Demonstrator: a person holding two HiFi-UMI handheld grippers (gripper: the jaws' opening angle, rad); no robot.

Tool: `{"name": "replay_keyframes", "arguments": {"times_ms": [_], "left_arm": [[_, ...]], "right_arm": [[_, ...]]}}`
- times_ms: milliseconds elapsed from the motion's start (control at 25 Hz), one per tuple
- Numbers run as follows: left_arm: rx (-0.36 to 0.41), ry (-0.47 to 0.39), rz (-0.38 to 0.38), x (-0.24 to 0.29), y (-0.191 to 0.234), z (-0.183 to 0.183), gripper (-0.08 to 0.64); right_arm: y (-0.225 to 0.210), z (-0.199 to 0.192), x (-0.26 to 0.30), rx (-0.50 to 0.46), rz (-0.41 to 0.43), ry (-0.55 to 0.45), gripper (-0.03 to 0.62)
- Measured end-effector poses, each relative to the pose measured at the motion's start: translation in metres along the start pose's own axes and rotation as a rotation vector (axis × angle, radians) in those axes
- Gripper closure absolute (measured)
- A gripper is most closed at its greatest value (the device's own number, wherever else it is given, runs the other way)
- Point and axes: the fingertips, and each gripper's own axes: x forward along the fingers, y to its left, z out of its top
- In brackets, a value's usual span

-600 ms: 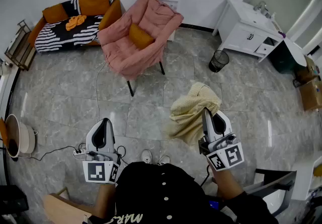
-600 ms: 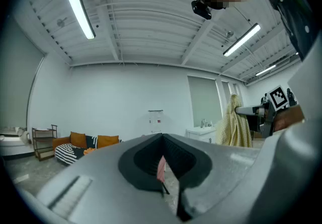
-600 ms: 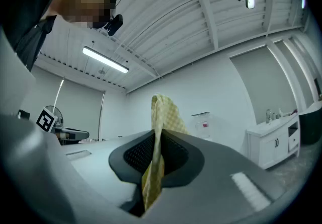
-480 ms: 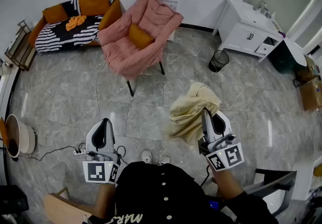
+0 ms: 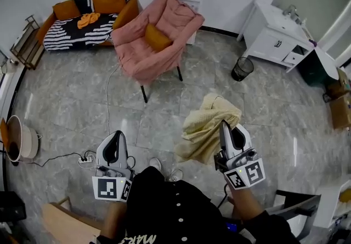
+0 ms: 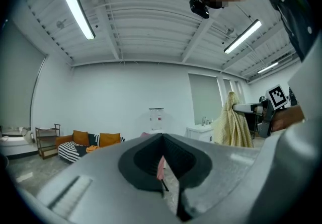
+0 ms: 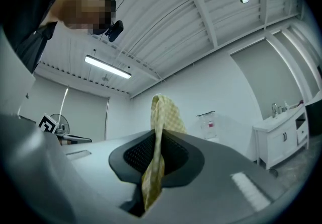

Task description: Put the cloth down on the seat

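right tool [image 5: 224, 124]: jaws pinching the yellow checked cloth [image 5: 207, 128] | cloth: bunched at the tool's tips, hanging to its left, above the floor | left tool [image 5: 116, 134]: jaws pressed together, nothing between | pink armchair [image 5: 176, 18]: well ahead of both tools, orange cushion [image 5: 156, 38] on its seat, cloth well apart from it

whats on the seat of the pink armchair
One orange cushion lies on the pink armchair, against its back; the seat patch under it is hidden. The yellow cloth is not there: it hangs from the right gripper.
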Motion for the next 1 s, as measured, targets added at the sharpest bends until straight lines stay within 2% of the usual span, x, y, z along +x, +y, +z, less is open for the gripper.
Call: {"name": "replay_keyframes", "arguments": {"times_ms": [320, 720, 1000], "left_arm": [[-0.010, 0.002, 0.015, 0.014, 0.017, -0.009, 0.560], [0.000, -0.038, -0.004, 0.082, 0.068, 0.004, 0.560], [-0.006, -0.030, -0.009, 0.121, 0.102, 0.000, 0.560]], "right_arm": [[0.000, -0.010, 0.025, 0.009, 0.015, 0.005, 0.549], [-0.010, -0.007, 0.104, -0.025, 0.006, -0.015, 0.549], [-0.011, -0.018, 0.156, -0.033, 0.018, -0.002, 0.549]]}}
